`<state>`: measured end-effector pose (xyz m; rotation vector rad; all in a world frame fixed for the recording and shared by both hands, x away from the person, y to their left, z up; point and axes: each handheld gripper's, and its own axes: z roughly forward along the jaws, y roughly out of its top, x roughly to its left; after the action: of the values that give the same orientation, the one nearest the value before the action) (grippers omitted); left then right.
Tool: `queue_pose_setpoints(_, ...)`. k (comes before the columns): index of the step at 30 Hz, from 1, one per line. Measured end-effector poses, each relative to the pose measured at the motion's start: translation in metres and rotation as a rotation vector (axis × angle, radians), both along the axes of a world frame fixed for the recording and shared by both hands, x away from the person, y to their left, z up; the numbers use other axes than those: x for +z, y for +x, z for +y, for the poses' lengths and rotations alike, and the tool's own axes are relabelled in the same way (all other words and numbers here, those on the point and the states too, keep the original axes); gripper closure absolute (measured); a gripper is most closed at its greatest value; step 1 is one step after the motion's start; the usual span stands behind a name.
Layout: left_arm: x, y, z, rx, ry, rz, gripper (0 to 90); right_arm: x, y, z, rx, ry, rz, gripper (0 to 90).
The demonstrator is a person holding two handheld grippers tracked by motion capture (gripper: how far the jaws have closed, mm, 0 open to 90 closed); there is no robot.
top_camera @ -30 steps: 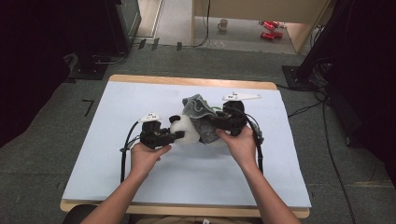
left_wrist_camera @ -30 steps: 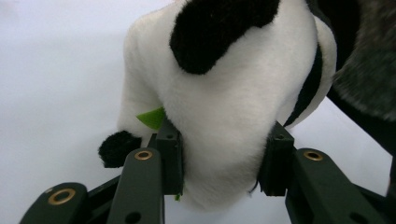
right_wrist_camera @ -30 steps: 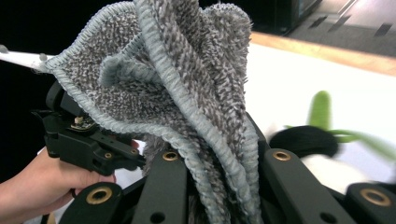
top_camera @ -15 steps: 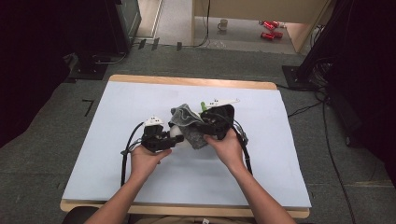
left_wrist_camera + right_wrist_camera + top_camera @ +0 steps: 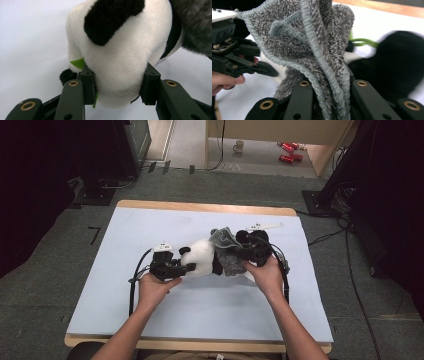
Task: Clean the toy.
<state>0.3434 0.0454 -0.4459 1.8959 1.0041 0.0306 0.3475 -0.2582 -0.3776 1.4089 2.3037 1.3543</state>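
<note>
A black-and-white plush panda (image 5: 202,257) lies across the middle of the table. My left gripper (image 5: 192,267) is shut on its white body (image 5: 120,50), with one pad pressing each side and a green tag beside the left pad. A grey fuzzy cloth (image 5: 227,252) covers the panda's right end. My right gripper (image 5: 239,254) is shut on the cloth, whose bunched, hemmed folds (image 5: 312,45) rise between the jaws. Behind the cloth, the right gripper view has a black part of the panda (image 5: 392,65), a green loop (image 5: 362,41) and the left gripper (image 5: 237,62).
The table (image 5: 150,230) has a pale blue top with a wooden rim. Beyond its far edge, a mug (image 5: 239,145) and red cans (image 5: 287,152) sit on the floor. Dark stands and cables flank both sides.
My right gripper has drawn the grey cloth to the right, away from the left gripper, and more of the panda's white body is uncovered. The left hand has stayed in place.
</note>
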Motion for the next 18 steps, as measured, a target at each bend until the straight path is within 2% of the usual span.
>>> queue_pose_setpoints(3, -0.001, 0.002, 0.002, -0.005, -0.006, 0.006, 56.6, 0.003, 0.001, -0.017, -0.038, 0.001, -0.001, 79.0)
queue_pose_setpoints(4, -0.001, 0.002, 0.002, -0.005, -0.006, 0.006, 56.4, 0.003, 0.001, -0.017, -0.038, 0.001, -0.001, 79.0)
queue_pose_setpoints(5, -0.001, 0.003, 0.003, -0.002, -0.009, 0.007, 56.3, 0.003, 0.002, -0.027, -0.075, 0.004, -0.006, 78.9)
queue_pose_setpoints(9, -0.002, 0.003, 0.003, -0.003, -0.012, 0.004, 55.7, 0.001, 0.004, -0.045, -0.122, 0.023, 0.01, 78.9)
queue_pose_setpoints(13, -0.002, 0.002, 0.001, 0.004, -0.017, -0.001, 55.0, -0.002, 0.003, -0.051, -0.132, 0.023, 0.009, 78.7)
queue_pose_setpoints(15, -0.002, 0.0, 0.0, 0.006, -0.011, -0.006, 54.9, 0.001, 0.002, -0.053, -0.153, 0.001, 0.006, 78.9)
queue_pose_setpoints(18, -0.003, 0.0, 0.001, 0.012, -0.011, -0.002, 54.3, 0.008, -0.001, -0.053, -0.152, 0.021, 0.019, 79.2)
